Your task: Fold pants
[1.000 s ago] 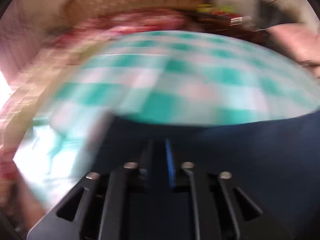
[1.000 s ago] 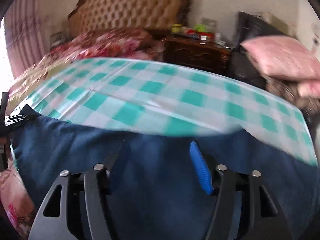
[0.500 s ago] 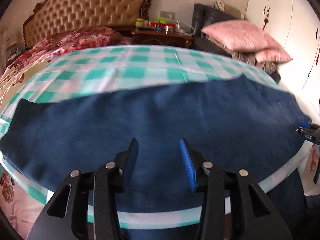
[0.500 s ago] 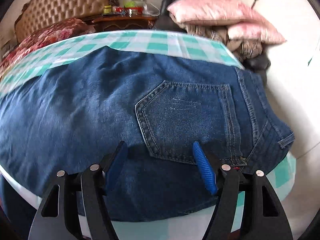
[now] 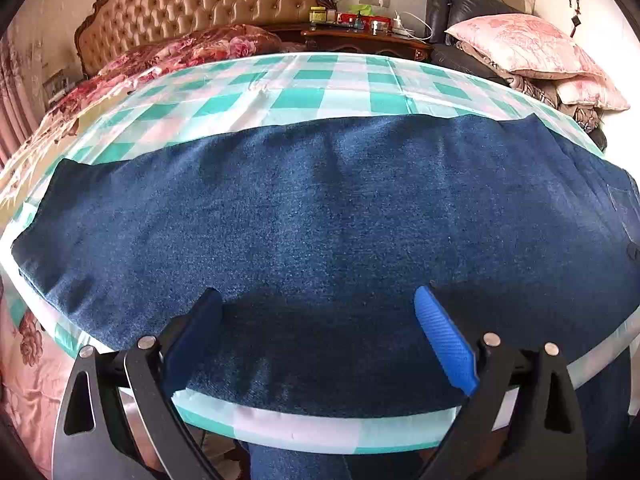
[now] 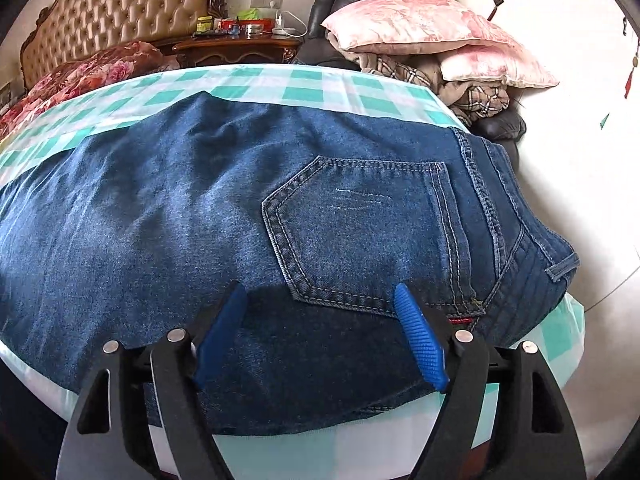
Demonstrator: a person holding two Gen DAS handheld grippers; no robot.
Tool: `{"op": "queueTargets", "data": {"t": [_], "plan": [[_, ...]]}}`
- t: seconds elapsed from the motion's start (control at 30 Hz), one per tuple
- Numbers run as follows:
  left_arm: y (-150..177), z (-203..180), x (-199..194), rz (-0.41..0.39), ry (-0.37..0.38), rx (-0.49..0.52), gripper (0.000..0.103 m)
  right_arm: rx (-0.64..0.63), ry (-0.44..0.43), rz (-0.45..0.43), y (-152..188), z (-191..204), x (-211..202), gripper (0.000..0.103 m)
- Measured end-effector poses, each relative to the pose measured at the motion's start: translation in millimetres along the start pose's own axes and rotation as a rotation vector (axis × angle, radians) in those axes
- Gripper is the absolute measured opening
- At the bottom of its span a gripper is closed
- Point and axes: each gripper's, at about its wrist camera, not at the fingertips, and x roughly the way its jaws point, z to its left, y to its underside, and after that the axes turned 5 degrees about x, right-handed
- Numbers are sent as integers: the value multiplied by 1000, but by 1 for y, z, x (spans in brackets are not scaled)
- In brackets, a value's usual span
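Dark blue jeans lie flat lengthwise across a table with a green-and-white check cloth, folded leg on leg. My left gripper hovers over the leg part near the front edge; its jaws are opening wide, with only flat denim below them and nothing pinched. The right wrist view shows the seat end of the jeans, with a back pocket and the waistband to the right. Just in front of the pocket my right gripper is also opening, with no cloth gripped.
Behind the table stand a bed with a tufted headboard and a floral cover, a dark nightstand with small items, and pink pillows piled on a dark chair. The check cloth hangs over the near edge.
Both grippers swept sideways over the table and then settled. The left one, nearly shut over denim a second ago, now stands wide; the right jaws also widened. The jeans lie spread flat.
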Motion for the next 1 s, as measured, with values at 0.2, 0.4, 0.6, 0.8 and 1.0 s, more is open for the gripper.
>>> {"op": "queueTargets", "data": {"t": [0.2, 0.4, 0.6, 0.8, 1.0], "plan": [[1, 1, 2, -21, -11, 2, 101, 13, 5, 7, 2, -1, -1, 77], [4, 15, -1, -28, 1, 6, 102, 34, 22, 45, 2, -7, -4, 88], [12, 47, -10, -82, -28, -54, 76, -109, -18, -131, -19, 50, -55, 88], [18, 107, -12, -104, -83, -124, 57, -324, -369, -99, -56, 189, -70, 88], [27, 188, -16, -108, -162, -191, 41, -439, -474, -35, -84, 329, -39, 85]]}}
